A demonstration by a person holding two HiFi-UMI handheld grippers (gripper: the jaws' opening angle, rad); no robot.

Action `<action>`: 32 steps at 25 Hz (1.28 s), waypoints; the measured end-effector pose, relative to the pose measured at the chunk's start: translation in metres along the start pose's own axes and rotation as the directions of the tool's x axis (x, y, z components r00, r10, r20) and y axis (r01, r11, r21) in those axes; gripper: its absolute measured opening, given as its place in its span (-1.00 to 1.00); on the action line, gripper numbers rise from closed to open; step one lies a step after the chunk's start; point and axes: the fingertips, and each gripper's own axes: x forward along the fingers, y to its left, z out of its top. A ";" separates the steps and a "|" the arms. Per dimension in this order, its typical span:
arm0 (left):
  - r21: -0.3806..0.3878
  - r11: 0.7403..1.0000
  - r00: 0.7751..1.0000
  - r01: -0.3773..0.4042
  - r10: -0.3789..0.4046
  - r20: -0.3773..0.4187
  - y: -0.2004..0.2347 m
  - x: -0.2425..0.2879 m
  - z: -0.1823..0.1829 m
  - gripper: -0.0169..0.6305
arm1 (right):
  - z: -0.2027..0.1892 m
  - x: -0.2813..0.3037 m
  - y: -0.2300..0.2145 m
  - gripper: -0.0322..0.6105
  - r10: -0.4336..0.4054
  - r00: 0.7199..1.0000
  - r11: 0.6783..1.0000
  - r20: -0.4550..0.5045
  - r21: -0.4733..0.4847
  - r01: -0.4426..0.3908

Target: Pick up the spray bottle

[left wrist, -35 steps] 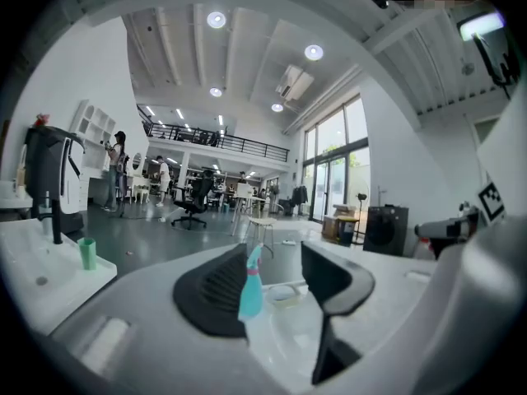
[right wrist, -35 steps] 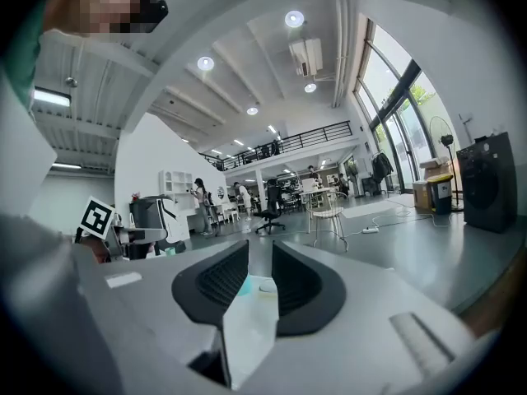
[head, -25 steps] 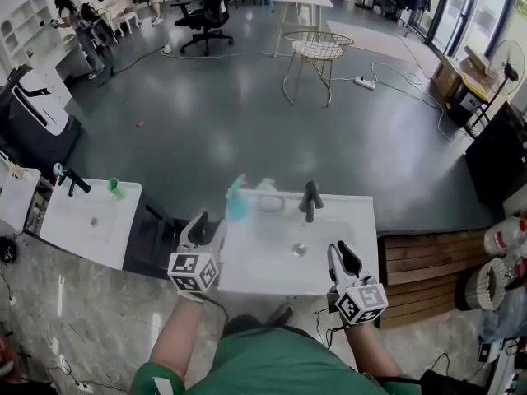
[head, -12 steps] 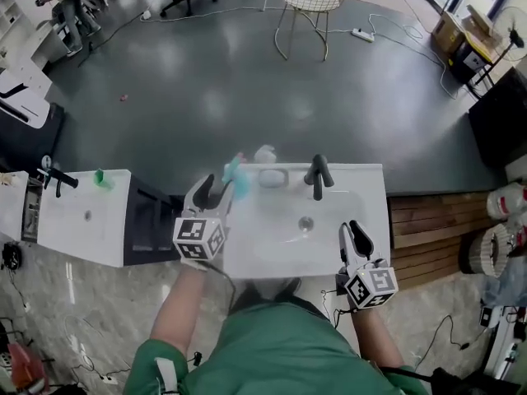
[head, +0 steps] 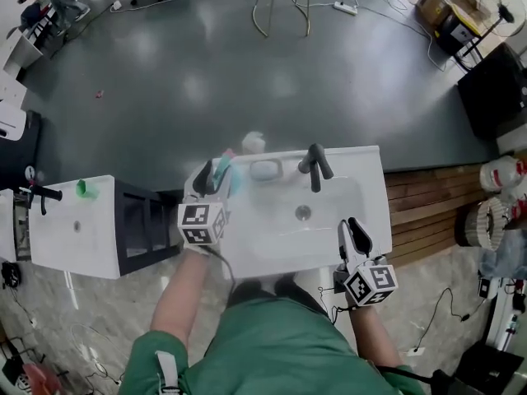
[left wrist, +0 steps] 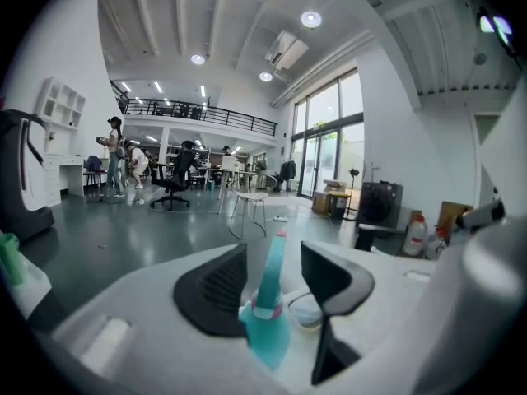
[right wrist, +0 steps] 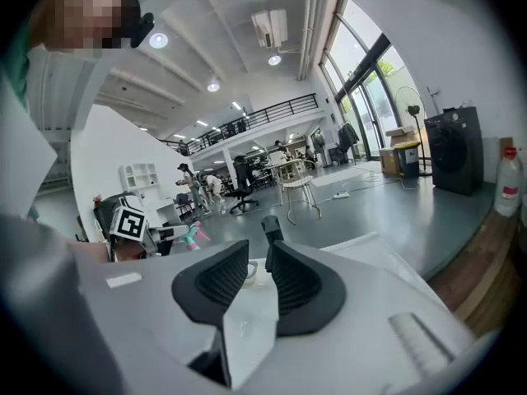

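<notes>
The teal spray bottle (head: 224, 171) with a pink nozzle tip stands at the back left corner of the white sink (head: 272, 245). My left gripper (head: 212, 175) is open, one jaw on each side of the bottle. In the left gripper view the bottle (left wrist: 268, 315) stands upright between the jaws of the left gripper (left wrist: 274, 262), close to the left jaw, with a gap to the right one. My right gripper (head: 353, 235) hovers shut at the sink's front right corner, holding nothing. In the right gripper view, the right gripper (right wrist: 259, 263) looks towards the bottle (right wrist: 194, 234), far off at the left.
A black faucet (head: 314, 164) and a soap dish (head: 265, 169) sit on the sink's back rim, with a white container (head: 254, 142) behind. A second sink (head: 58, 237) lies to the left, a wooden platform (head: 428, 212) to the right.
My left gripper has moved forward, and its jaws now stand on both sides of the spray bottle. The right gripper has stayed at the sink's front right corner.
</notes>
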 end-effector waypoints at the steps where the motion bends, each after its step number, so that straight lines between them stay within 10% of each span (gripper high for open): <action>1: -0.003 1.000 1.000 0.003 -0.003 0.000 0.001 0.004 -0.003 -0.32 | -0.001 0.000 -0.001 -0.62 -0.007 1.000 1.000 -0.001 0.007 0.007; 32: 0.034 0.999 0.999 -0.001 -0.001 0.046 -0.002 -0.011 0.000 -0.70 | -0.003 -0.022 0.013 -0.63 -0.017 1.000 1.000 0.006 -0.004 0.017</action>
